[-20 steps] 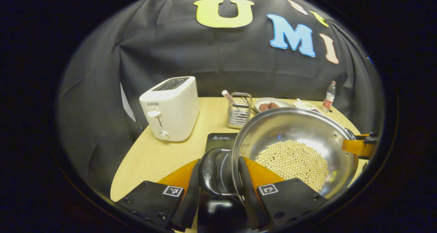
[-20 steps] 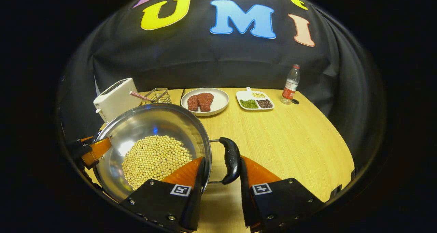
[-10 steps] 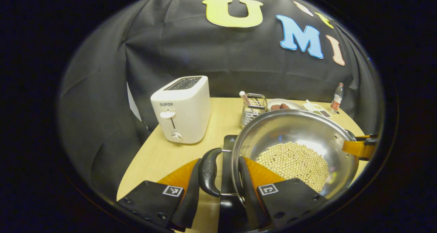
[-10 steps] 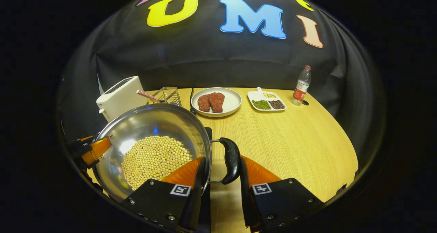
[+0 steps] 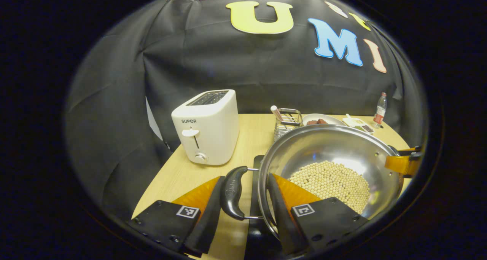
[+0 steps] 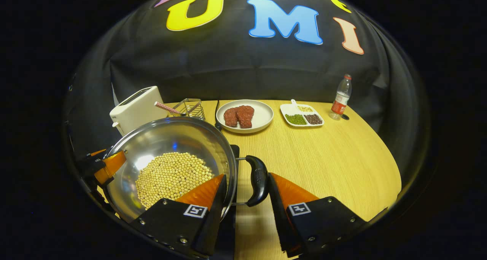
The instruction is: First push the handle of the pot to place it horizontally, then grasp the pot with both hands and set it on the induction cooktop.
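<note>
Above the cooktop point(image 5: 255, 165), you clamp each tool point(image 5: 243, 193) point(image 6: 245, 189) on a pot point(image 5: 331, 153) handle point(image 5: 233, 191) point(image 6: 258, 180) to keep the beans point(image 6: 171, 178) level.

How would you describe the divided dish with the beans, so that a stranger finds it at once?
Look at the far edge of the wooden table, near the black cloth. Between the round plate of red meat and the plastic bottle lies a small white divided dish. It alone has compartments, holding pale, green and dark beans.
</note>
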Available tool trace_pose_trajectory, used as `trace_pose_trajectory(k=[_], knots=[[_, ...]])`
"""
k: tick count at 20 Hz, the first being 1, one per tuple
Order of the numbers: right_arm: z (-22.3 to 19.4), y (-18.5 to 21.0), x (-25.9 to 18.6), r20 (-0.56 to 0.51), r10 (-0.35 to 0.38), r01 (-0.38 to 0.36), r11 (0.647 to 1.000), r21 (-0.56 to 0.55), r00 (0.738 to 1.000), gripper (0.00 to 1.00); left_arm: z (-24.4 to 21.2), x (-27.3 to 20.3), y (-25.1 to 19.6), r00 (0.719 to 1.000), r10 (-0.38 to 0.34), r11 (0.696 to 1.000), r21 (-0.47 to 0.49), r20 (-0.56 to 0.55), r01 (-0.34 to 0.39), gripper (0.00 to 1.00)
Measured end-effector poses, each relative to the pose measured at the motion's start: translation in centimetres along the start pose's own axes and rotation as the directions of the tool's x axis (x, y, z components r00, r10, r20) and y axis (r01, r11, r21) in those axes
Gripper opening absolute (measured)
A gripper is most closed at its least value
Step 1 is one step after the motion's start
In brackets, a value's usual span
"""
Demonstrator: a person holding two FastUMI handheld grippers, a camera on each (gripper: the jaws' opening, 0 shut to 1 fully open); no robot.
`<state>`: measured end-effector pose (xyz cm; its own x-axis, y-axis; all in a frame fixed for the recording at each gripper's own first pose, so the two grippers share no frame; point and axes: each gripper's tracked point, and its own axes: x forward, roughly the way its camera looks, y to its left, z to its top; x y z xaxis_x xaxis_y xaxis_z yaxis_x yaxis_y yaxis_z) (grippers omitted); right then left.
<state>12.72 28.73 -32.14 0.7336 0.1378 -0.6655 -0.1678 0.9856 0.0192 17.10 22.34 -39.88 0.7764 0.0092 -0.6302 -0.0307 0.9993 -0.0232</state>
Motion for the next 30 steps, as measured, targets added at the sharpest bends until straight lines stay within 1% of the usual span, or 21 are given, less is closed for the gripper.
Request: trace_pose_trajectory(k=[1, 2, 3, 5, 7, 11, 12, 13, 14, 18, 19, 20, 21, 24, 26, 27, 28, 29, 30], knots=[[0.4, -0.1, -0.3, 0.026, 0.006, -0.005, 1.000, -0.004, 1.000, 0.67, 0.3, -0.2, 0.4, 1.000, 0.016, 1.000, 0.003, 0.014, -0.016, 0.82], [1.0, -0.6, -0.8, 0.050, -0.001, 0.001, 1.000, -0.004, 0.999, 0.80, 0.9, -0.5, 0.5, 0.999, 0.029, 1.000, 0.002, 0.036, -0.029, 0.91], [1.4, -1.4, -1.5, 0.074, -0.007, 0.007, 1.000, -0.002, 0.997, 1.00, 1.8, -1.2, 0.7, 0.997, 0.045, 0.999, -0.001, 0.059, -0.045, 1.00], [2.3, -2.8, -3.0, 0.120, -0.015, 0.016, 1.000, -0.003, 0.993, 0.98, 3.3, -2.7, 0.6, 0.991, 0.069, 0.998, 0.005, 0.114, -0.070, 1.00], [3.2, -4.7, -4.9, 0.170, -0.031, 0.033, 0.999, -0.009, 0.985, 0.98, 5.2, -5.0, 0.1, 0.982, 0.087, 0.996, 0.015, 0.170, -0.091, 1.00], [4.6, -8.2, -9.4, 0.263, -0.036, 0.044, 0.999, -0.025, 0.964, 0.98, 8.7, -10.2, -2.7, 0.955, 0.091, 0.995, 0.014, 0.282, -0.099, 1.00], [5.0, -9.2, -10.7, 0.290, -0.035, 0.046, 0.998, -0.032, 0.956, 0.98, 9.3, -11.7, -3.6, 0.948, 0.092, 0.995, 0.009, 0.306, -0.100, 0.94], [5.2, -10.1, -11.9, 0.311, -0.034, 0.048, 0.998, -0.039, 0.950, 0.98, 10.0, -13.0, -4.8, 0.942, 0.090, 0.995, 0.004, 0.323, -0.096, 0.94], [5.3, -10.9, -13.2, 0.328, -0.032, 0.049, 0.998, -0.044, 0.944, 0.98, 10.5, -14.5, -5.9, 0.938, 0.085, 0.996, -0.001, 0.336, -0.090, 1.00], [5.1, -14.2, -18.0, 0.385, -0.036, 0.055, 0.998, -0.040, 0.922, 0.98, 12.4, -20.5, -10.8, 0.915, 0.038, 0.999, 0.015, 0.401, -0.048, 1.00], [5.0, -15.2, -19.5, 0.400, -0.040, 0.057, 0.998, -0.030, 0.916, 0.98, 12.8, -22.0, -12.1, 0.907, 0.022, 0.999, 0.021, 0.420, -0.034, 0.99], [4.7, -16.2, -20.8, 0.415, -0.043, 0.058, 0.998, -0.022, 0.909, 0.98, 13.1, -23.5, -13.4, 0.898, 0.006, 0.999, 0.028, 0.440, -0.021, 1.00], [4.4, -17.1, -21.7, 0.429, -0.047, 0.060, 0.998, -0.017, 0.902, 0.98, 13.2, -25.1, -14.4, 0.889, -0.009, 0.999, 0.037, 0.459, -0.010, 1.00], [3.7, -19.2, -25.2, 0.455, -0.041, 0.051, 0.999, -0.010, 0.890, 0.98, 13.1, -29.9, -17.3, 0.872, -0.035, 0.998, 0.057, 0.488, 0.008, 0.99], [3.4, -20.3, -27.4, 0.473, -0.037, 0.043, 0.999, -0.003, 0.881, 0.98, 12.7, -32.4, -18.8, 0.862, -0.045, 0.998, 0.058, 0.505, 0.018, 0.99], [3.3, -20.8, -28.5, 0.481, -0.034, 0.038, 0.999, 0.000, 0.876, 0.98, 12.8, -33.8, -19.2, 0.857, -0.045, 0.998, 0.060, 0.513, 0.016, 0.96], [3.3, -21.2, -29.6, 0.488, -0.032, 0.035, 0.999, 0.003, 0.872, 0.97, 13.0, -35.1, -19.7, 0.850, -0.049, 0.998, 0.060, 0.524, 0.020, 0.98], [3.3, -21.5, -30.6, 0.496, -0.033, 0.035, 0.999, 0.006, 0.868, 0.97, 13.3, -36.4, -20.4, 0.843, -0.058, 0.998, 0.062, 0.534, 0.029, 0.98], [3.3, -21.7, -31.5, 0.505, -0.035, 0.035, 0.999, 0.009, 0.863, 0.97, 13.5, -37.7, -20.8, 0.836, -0.064, 0.997, 0.067, 0.545, 0.033, 0.95]])
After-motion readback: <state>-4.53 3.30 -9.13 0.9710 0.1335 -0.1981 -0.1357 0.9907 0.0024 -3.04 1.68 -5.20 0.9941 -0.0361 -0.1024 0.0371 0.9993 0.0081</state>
